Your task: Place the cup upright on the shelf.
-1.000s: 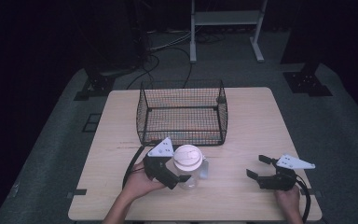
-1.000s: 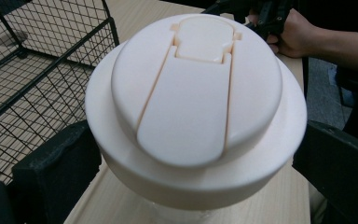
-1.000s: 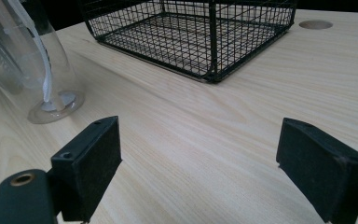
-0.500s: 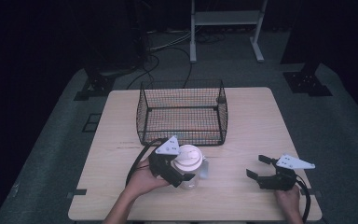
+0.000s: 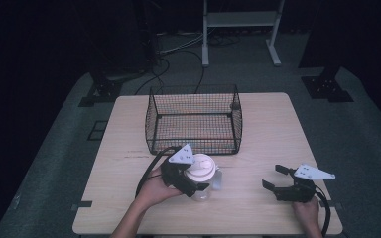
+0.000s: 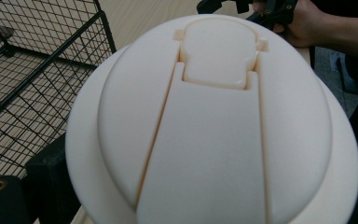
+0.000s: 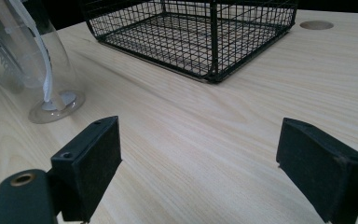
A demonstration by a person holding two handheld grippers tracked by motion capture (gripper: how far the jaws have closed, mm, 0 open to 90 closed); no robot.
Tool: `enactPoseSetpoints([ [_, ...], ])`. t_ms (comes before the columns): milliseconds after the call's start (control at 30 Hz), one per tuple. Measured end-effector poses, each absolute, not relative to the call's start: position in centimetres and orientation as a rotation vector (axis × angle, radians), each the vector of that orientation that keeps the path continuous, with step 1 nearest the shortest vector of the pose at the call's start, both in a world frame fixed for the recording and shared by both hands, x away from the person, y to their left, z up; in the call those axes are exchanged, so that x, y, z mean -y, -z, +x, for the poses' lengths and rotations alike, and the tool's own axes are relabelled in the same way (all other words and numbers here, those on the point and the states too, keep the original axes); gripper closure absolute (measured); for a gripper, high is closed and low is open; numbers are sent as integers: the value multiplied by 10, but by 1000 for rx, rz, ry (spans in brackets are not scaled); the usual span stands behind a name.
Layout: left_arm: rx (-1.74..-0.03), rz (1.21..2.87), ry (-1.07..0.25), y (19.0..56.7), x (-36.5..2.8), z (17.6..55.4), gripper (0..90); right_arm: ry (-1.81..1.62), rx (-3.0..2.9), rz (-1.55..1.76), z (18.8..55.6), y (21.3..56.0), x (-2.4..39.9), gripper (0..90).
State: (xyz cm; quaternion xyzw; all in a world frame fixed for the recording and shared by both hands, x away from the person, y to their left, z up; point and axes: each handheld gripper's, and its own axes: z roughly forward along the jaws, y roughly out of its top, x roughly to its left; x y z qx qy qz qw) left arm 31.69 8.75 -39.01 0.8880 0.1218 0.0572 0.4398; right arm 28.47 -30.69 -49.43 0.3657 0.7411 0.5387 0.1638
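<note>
Wooden table [image 5: 278, 124] is taking up the middle of the high view, w/ dark floor around it. Black wire basket [image 5: 194, 119] is sitting on the far-centre part of the table, open top; nothing visible inside it. In the right gripper view the basket [image 7: 191, 32] is standing beyond the jaws, w/ a round hole in the tabletop [image 7: 316, 24] off to its right.

Clear bottle w/ cream lid [image 5: 201, 171] is standing on the table just in front of the basket's near edge, near the table's front-centre. Left gripper [image 5: 186, 178] is clamping it: jaws are sitting either side of the lid, closed on it, w/ the person's left hand [image 5: 154, 191] behind. In the left gripper view the cream lid [image 6: 214, 121] is filling most of the frame, flip-cap seam running down its middle, basket mesh [image 6: 32, 70] showing at the left. In the right gripper view the bottle's clear body [image 7: 28, 65] is resting its base on the wood, at far left; can't tell if it's tilted or upright.

Right gripper [image 5: 278, 184] is sitting low at the table's front right, well apart from the bottle, jaws spread wide w/ nothing between them; the right gripper view is showing bare wood between the two black pads [image 7: 93, 163]. Right hand [image 5: 307, 210] is holding it from behind.
</note>
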Motion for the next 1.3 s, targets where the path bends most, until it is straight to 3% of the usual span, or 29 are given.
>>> enactPoseSetpoints([
  [833,-303,2242,-167,380,-82,320,51,-1539,-2110,1042,285,494,307,128],
  [1300,-298,2257,-201,353,-78,329,51,-1541,-2106,1042,285,494,308,128],
])
